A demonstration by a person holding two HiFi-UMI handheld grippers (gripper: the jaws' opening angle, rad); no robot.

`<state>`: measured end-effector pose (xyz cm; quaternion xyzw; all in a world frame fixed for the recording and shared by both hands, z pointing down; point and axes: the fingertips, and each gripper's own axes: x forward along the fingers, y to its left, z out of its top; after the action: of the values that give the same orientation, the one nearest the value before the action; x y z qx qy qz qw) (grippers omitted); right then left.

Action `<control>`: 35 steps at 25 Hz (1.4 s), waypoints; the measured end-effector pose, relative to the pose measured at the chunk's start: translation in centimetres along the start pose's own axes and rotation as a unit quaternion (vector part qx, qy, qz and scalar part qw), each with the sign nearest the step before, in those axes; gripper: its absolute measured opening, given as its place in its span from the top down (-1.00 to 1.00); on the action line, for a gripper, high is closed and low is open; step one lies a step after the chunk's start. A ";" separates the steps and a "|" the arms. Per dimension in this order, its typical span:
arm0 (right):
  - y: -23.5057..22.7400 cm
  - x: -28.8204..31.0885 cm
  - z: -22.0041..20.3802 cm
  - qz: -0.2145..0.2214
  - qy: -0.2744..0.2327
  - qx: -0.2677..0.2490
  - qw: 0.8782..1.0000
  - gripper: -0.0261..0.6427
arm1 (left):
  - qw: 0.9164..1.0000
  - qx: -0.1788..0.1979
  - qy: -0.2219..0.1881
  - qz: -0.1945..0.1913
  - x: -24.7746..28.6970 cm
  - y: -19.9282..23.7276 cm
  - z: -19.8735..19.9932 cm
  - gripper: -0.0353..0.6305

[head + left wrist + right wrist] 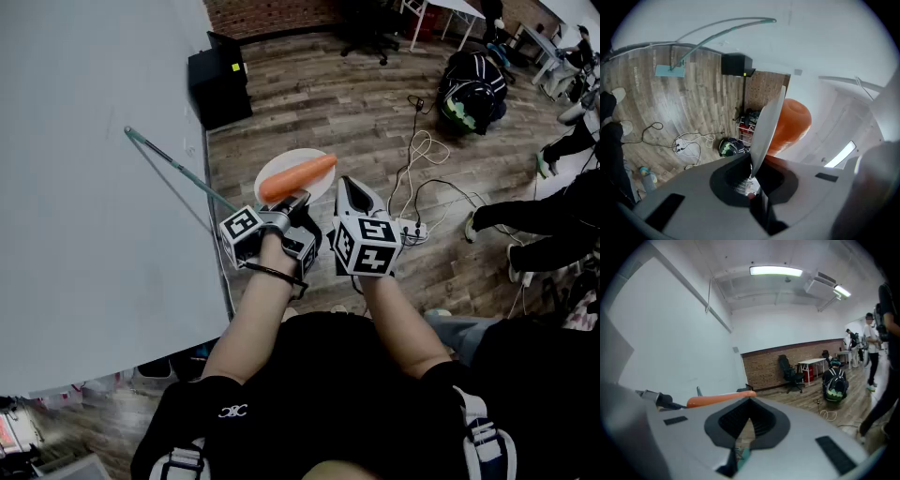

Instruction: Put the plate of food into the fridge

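I am clamping my left tool [296,201] on the near rim of the white plate [286,157], carrot [298,176] lying just ahead; my right tool [351,187] is hovering alongside, jaws together, empty.

Both forearms reach forward side by side. The left hand-held gripper [295,200] clamps a plate [284,158] by its rim. The right hand-held gripper [354,192] is closed and empty.
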<state>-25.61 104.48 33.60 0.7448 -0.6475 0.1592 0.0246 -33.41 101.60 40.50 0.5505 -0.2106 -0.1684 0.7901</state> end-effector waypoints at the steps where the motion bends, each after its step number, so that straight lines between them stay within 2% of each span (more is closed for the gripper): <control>1: 0.2 0.1 0.0 0.000 0.000 -0.001 1.000 0.89 | 1.000 -0.001 0.001 0.000 -0.1 -0.1 0.1 0.84; 9: 0.8 0.8 0.2 -0.013 -0.011 0.004 1.000 0.89 | 1.000 0.001 0.013 -0.001 -0.5 -0.5 1.2 0.84; 18: 3.4 2.0 0.2 -0.024 -0.021 -0.014 0.999 0.89 | 0.999 0.015 0.039 0.002 -1.6 -0.8 3.3 0.84; 26: 5.8 3.8 -1.0 -0.050 -0.012 0.007 0.999 0.88 | 0.998 -0.002 0.059 0.010 -2.6 -0.9 6.4 0.84; 35: 4.7 8.1 -0.7 -0.060 -0.006 0.008 0.998 0.88 | 0.997 -0.003 0.076 0.017 1.0 -0.7 8.7 0.84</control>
<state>-29.43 96.12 35.70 0.7837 -0.6001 0.1584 0.0241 -37.07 93.93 42.64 0.5559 -0.1590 -0.1129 0.8080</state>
